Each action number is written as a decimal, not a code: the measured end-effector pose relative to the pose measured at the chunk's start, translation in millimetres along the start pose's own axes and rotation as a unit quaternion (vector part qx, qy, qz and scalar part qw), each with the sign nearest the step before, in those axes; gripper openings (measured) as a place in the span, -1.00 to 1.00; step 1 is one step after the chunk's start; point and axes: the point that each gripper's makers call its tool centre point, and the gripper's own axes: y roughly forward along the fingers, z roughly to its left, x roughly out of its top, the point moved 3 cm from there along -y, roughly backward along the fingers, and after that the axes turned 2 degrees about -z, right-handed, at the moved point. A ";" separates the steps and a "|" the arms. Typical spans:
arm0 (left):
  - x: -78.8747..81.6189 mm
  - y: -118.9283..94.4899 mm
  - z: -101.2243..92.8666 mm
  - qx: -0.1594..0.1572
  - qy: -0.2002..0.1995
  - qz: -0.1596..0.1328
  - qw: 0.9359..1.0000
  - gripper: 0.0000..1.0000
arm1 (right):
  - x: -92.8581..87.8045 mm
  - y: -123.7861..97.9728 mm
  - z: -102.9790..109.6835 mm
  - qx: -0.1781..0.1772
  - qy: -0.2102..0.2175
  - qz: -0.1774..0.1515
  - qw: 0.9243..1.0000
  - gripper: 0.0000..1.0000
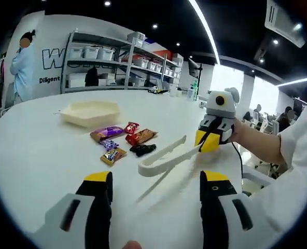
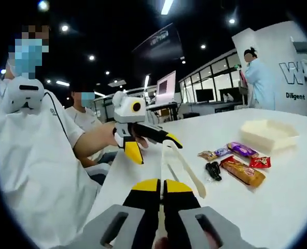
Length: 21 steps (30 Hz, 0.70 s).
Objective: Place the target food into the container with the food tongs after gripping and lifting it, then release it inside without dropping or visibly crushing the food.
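Nearest, the left gripper [image 1: 156,189] stands wide over bare white desk [image 1: 34,150]. Beyond, the right gripper [image 2: 162,187] pinches the cream food tongs [image 1: 164,158] by their handle, tips apart. Farther, wrapped snacks [image 1: 123,139] cluster before the shallow cream container [image 1: 90,113], desk edge beyond.

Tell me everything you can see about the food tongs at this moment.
The food tongs are cream-white and look like plastic: two long flat arms joined at a rounded bend. The right gripper is shut on one end, with the jaws closed on it. In the left gripper view the tongs slope down toward the white table, the bend close to the snack packets; whether it touches the table I cannot tell. In the right gripper view the arms spread apart, holding no food.
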 end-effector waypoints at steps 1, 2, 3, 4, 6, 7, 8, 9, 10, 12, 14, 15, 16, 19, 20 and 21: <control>1.6 0.8 -2.4 -0.008 -0.004 -0.006 1.000 0.30 | 1.3 0.0 1.2 0.003 0.000 -0.005 1.000 -1.00; 4.4 2.1 -5.7 -0.018 -0.010 -0.016 1.000 0.29 | 2.5 0.1 2.4 0.006 -0.001 -0.009 1.000 -1.00; 5.9 2.7 -7.4 -0.024 -0.013 -0.021 0.999 0.28 | 4.8 0.4 3.2 0.009 0.001 -0.015 1.000 -1.00; 7.1 3.3 -8.9 -0.029 -0.016 -0.024 0.999 0.27 | 5.6 0.5 4.2 0.012 0.003 -0.018 1.000 -1.00; 11.6 4.6 -12.0 -0.041 -0.021 -0.037 0.998 0.24 | 8.1 0.6 7.7 0.021 -0.001 -0.027 0.999 -1.00; 14.2 5.2 -14.6 -0.050 -0.026 -0.046 0.997 0.22 | 10.2 0.9 9.9 0.024 -0.004 -0.033 0.999 -1.00; 15.2 5.5 -15.7 -0.053 -0.027 -0.049 0.997 0.20 | 10.2 1.1 10.0 0.024 -0.004 -0.031 0.999 -1.00; 16.2 6.2 -16.7 -0.056 -0.029 -0.052 0.997 0.19 | 10.5 1.8 10.1 0.025 -0.004 -0.031 0.999 -1.00; 16.2 6.4 -16.9 -0.057 -0.029 -0.053 0.997 0.18 | 10.4 2.1 9.9 0.025 -0.006 -0.031 0.999 -1.00; 16.5 7.8 -19.1 -0.064 -0.028 -0.056 0.996 0.13 | 11.4 2.4 11.3 0.030 -0.008 -0.035 0.999 -1.00; 16.3 9.1 -23.1 -0.076 -0.033 -0.059 0.995 0.07 | 13.6 2.4 14.3 0.038 -0.009 -0.043 0.998 -1.00; 15.9 9.9 -23.9 -0.079 -0.034 -0.061 0.994 0.05 | 14.1 2.7 15.1 0.039 -0.010 -0.044 0.998 -1.00; 15.6 10.4 -24.4 -0.080 -0.035 -0.062 0.994 0.04 | 14.5 2.9 16.3 0.042 -0.010 -0.046 0.998 -1.00; 16.5 11.4 -27.9 -0.090 -0.040 -0.072 0.993 0.01 | 16.8 3.1 18.4 0.047 -0.009 -0.055 0.997 -1.00; 17.3 11.7 -29.2 -0.094 -0.042 -0.076 0.992 -0.01 | 17.5 3.2 19.0 0.050 -0.006 -0.058 0.997 -1.00; 18.7 12.0 -31.0 -0.100 -0.044 -0.082 0.991 -0.01 | 18.7 3.0 18.5 0.051 -0.004 -0.063 0.997 -1.00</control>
